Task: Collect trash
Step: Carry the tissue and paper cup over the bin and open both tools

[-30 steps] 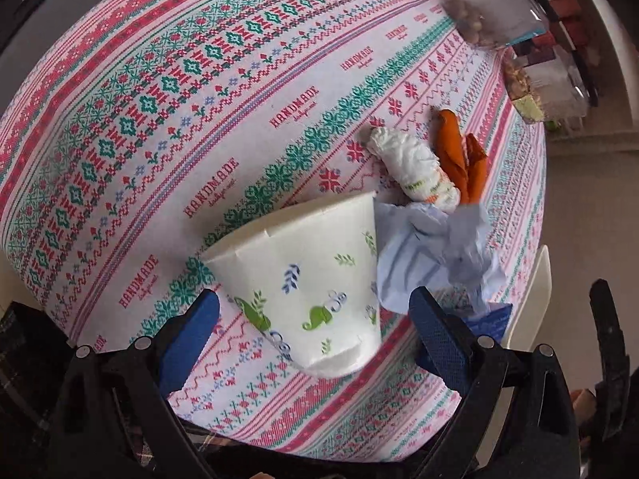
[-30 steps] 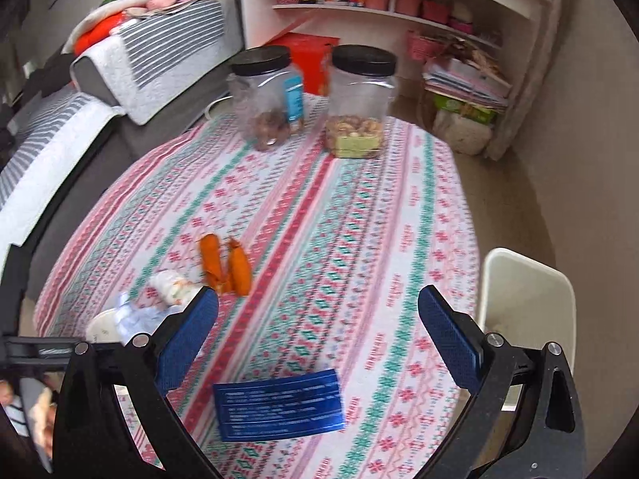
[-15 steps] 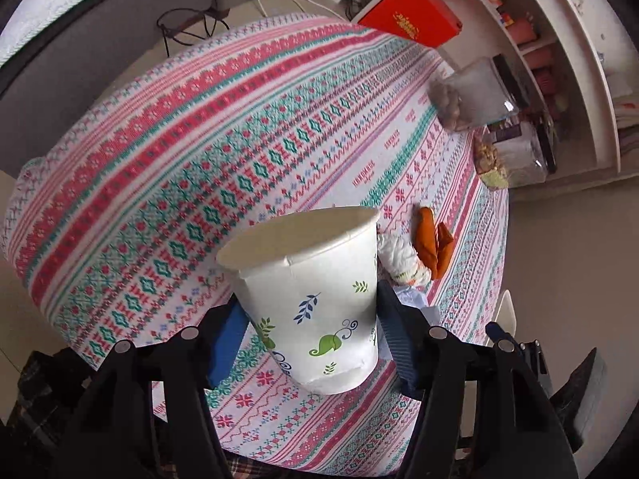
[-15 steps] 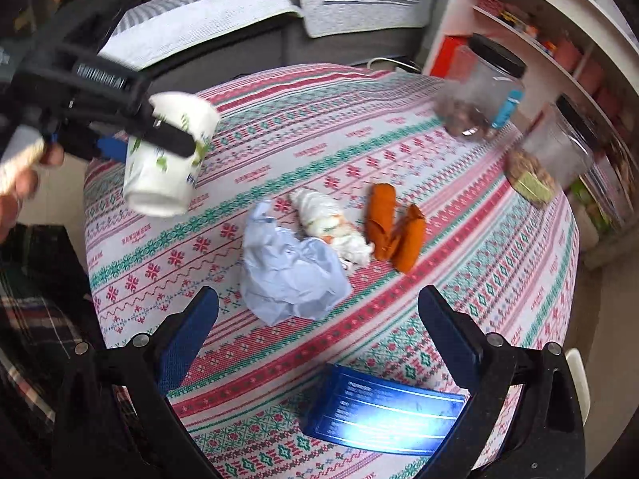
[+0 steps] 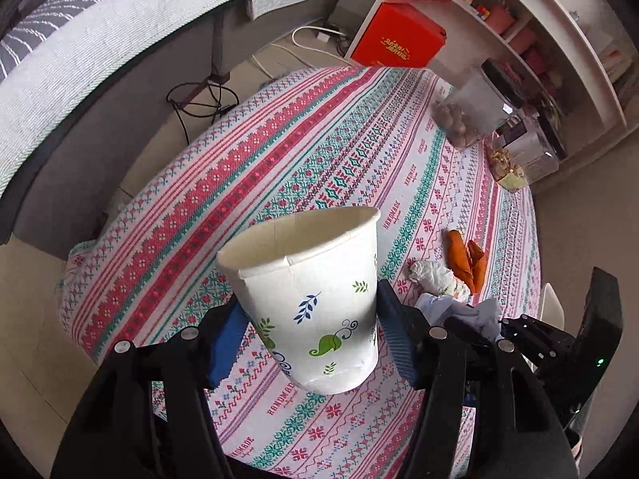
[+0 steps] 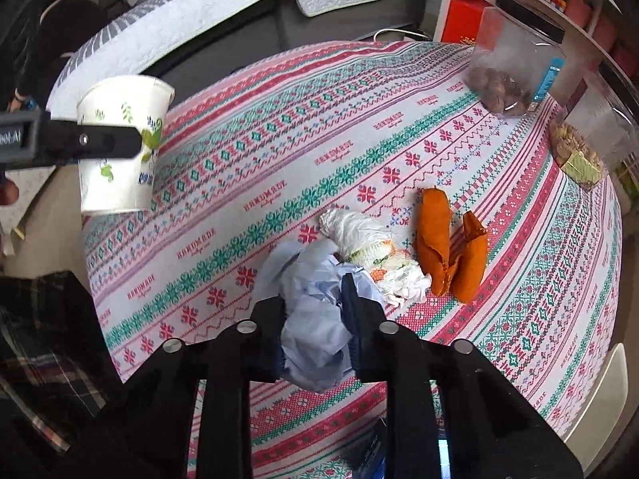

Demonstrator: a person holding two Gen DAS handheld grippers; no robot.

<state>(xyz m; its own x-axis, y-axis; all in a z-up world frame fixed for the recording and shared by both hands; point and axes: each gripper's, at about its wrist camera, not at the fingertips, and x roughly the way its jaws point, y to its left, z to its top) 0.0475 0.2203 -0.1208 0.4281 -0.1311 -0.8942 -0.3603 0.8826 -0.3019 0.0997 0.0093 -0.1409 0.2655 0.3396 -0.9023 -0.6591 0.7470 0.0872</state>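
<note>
Newly pinched crumpled pale-blue paper (image 6: 315, 319), right hand-held gripper (image 6: 315, 319) closing.

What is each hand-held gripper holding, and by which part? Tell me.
The left hand-held gripper holds the paper cup by its side wall, clear of the table. The right hand-held gripper is closing on the crumpled pale-blue paper, across its middle.
</note>
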